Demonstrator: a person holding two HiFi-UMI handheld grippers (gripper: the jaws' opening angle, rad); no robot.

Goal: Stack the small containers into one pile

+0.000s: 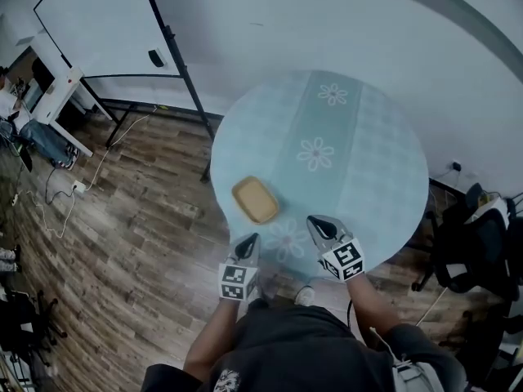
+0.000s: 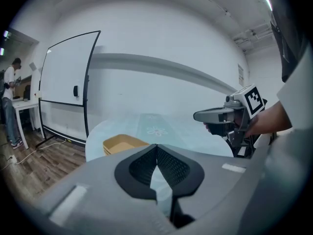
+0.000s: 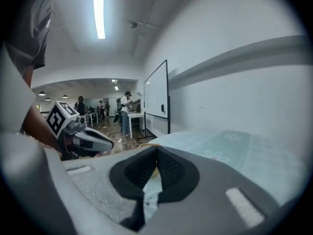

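Container pile (image 1: 255,200): tan, shallow, looks nested; on table (image 1: 368,162) just ahead of left claw (image 1: 252,238), ahead-left of right claw (image 1: 314,220). Both claws pressed together, empty. Probably light, thin, slick plastic; pinch rim wall.

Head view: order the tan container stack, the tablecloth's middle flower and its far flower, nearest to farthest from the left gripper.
1. Tan container stack, just ahead of it.
2. Middle flower, farther ahead, to the right.
3. Far flower, farthest, beyond that.

Whiteboard (image 1: 98,31) — rnd table (image 1: 368,153) (floral)
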